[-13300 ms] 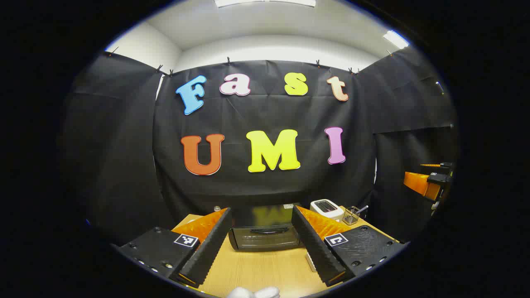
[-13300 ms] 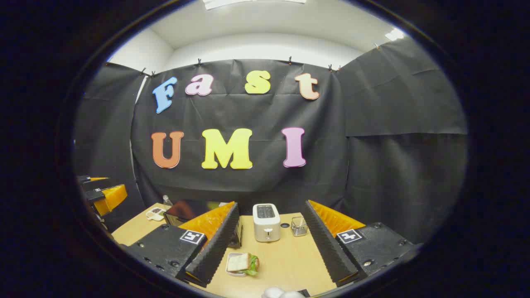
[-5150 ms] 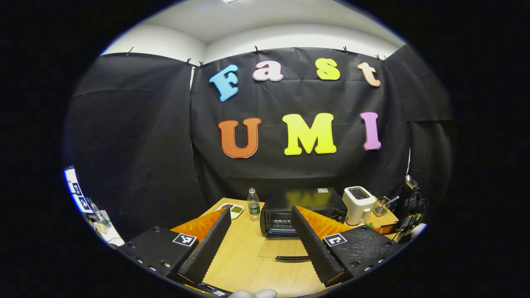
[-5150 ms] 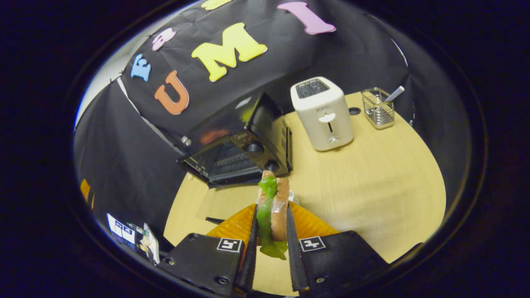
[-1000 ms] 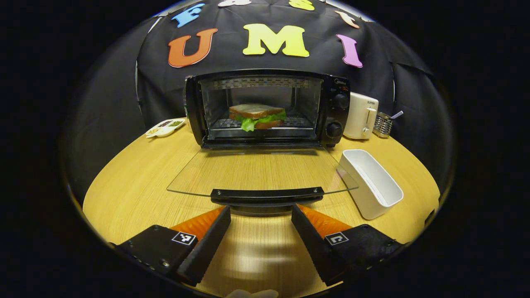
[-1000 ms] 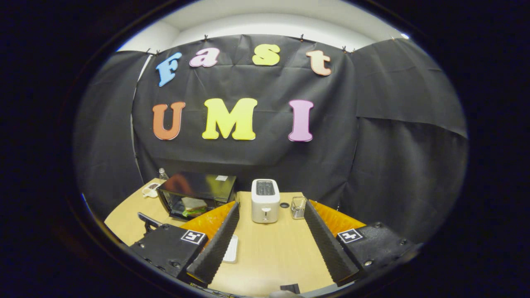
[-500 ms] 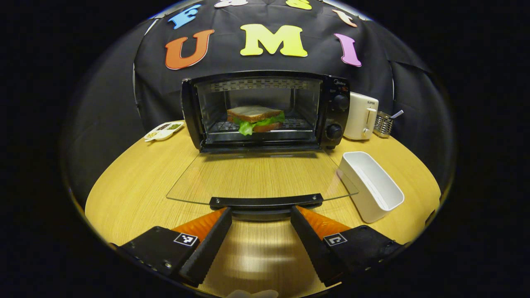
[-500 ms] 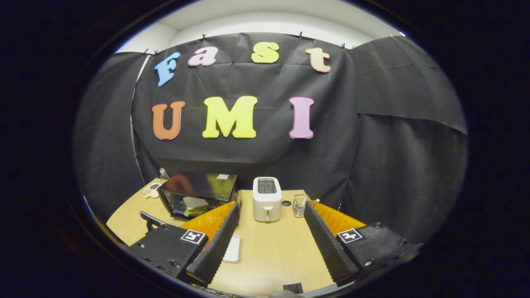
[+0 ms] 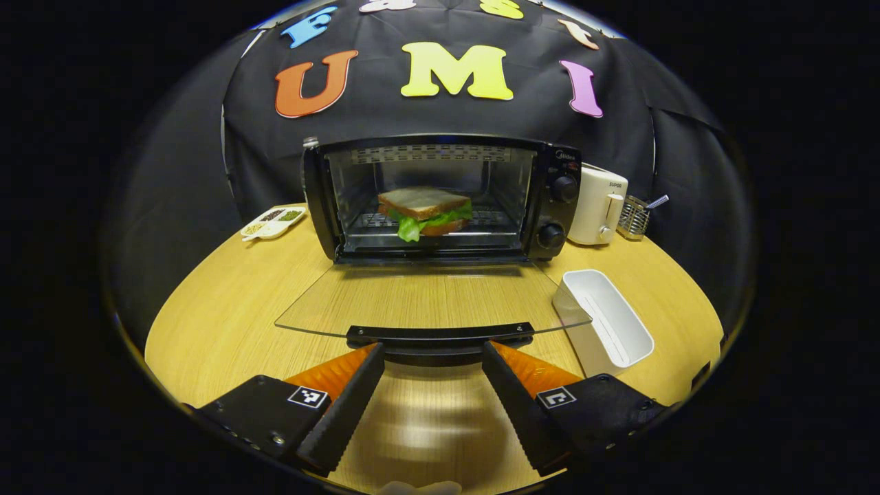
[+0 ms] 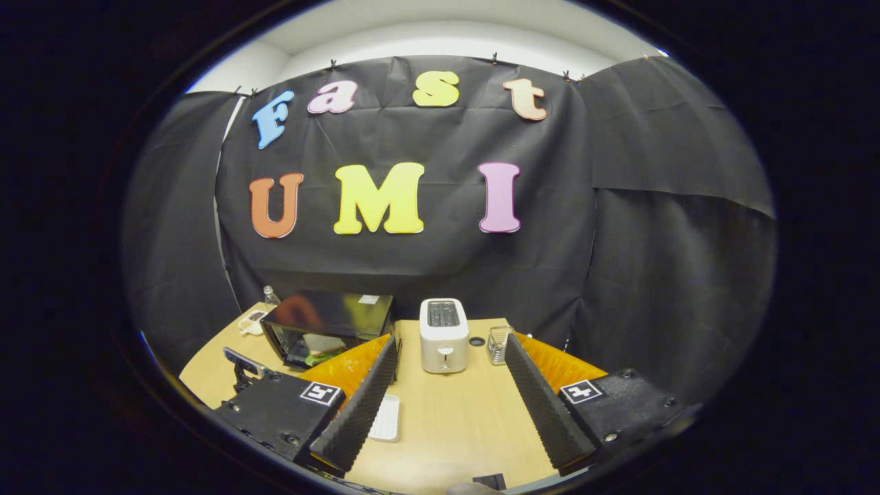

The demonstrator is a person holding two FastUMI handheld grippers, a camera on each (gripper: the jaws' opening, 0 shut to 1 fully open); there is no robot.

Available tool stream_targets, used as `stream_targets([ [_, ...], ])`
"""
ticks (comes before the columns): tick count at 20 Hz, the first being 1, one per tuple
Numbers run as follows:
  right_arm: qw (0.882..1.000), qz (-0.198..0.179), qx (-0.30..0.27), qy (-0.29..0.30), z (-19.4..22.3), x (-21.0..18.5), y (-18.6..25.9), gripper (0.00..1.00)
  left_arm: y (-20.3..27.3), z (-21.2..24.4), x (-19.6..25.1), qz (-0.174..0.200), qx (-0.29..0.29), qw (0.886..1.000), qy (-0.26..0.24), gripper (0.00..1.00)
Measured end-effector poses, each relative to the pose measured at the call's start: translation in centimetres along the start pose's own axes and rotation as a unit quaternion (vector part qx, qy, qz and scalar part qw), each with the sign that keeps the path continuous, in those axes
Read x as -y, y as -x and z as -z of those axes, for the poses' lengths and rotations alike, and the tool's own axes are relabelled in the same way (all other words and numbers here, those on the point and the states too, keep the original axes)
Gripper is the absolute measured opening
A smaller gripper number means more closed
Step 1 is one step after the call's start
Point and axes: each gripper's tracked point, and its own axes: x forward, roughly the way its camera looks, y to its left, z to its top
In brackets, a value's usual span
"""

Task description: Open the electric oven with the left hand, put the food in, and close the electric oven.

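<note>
The black electric oven (image 9: pixel 440 196) stands open, its glass door (image 9: pixel 430 297) folded down flat over the table. A sandwich (image 9: pixel 425 210) with lettuce lies on the rack inside. My left gripper (image 9: pixel 433 352) is open and low over the table. Its fingertips sit just in front of and under the door's black handle (image 9: pixel 440 335), not gripping it. In the right gripper view my right gripper (image 10: pixel 450 354) is open and holds nothing. It is held back from the table, with the oven (image 10: pixel 326 323) off to its left.
A white rectangular tray (image 9: pixel 605 323) lies right of the door. A white toaster (image 9: pixel 597 205) and a wire basket (image 9: pixel 636 214) stand right of the oven. A small condiment dish (image 9: pixel 271 221) lies at the left. The round wooden table (image 9: pixel 227 309) drops off at its edges.
The sandwich, held by my right gripper five seconds ago, now lies in the oven. Over the last second my left gripper has crept up to the door handle. The right gripper has barely moved.
</note>
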Motion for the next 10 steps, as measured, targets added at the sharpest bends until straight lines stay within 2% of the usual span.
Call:
stream_targets([
  [1, 1.000, -0.003, 0.001, -0.003, -0.1, -0.1, -0.2, 0.91, 0.2, -0.7, -0.1, -0.001, 0.006, 1.000, -0.001, 0.95],
  [2, 1.000, -0.005, 0.002, -0.006, -0.2, -0.2, -0.4, 1.00, 0.3, -1.4, -0.1, -0.001, 0.013, 1.000, -0.001, 0.94],
  [3, 1.000, -0.006, 0.003, -0.008, -0.3, -0.2, -0.5, 0.90, 0.4, -2.2, -0.1, -0.003, 0.018, 1.000, -0.001, 0.94],
  [4, 1.000, -0.006, 0.004, -0.008, -0.4, -0.1, -0.7, 1.00, 0.5, -3.0, 0.1, -0.001, 0.024, 1.000, 0.003, 0.94],
  [5, 1.000, -0.006, 0.004, -0.010, -0.5, -0.1, -0.9, 0.91, 0.8, -4.0, 0.2, -0.002, 0.032, 0.999, 0.005, 0.94],
  [6, 1.000, -0.007, 0.003, -0.014, -0.6, 0.0, -1.0, 1.00, 0.7, -4.8, 0.3, -0.002, 0.040, 0.999, 0.004, 0.94],
  [10, 1.000, -0.007, 0.008, -0.029, -1.3, 0.3, -1.3, 1.00, 0.5, -7.8, 0.3, -0.007, 0.062, 0.998, -0.003, 0.98],
])
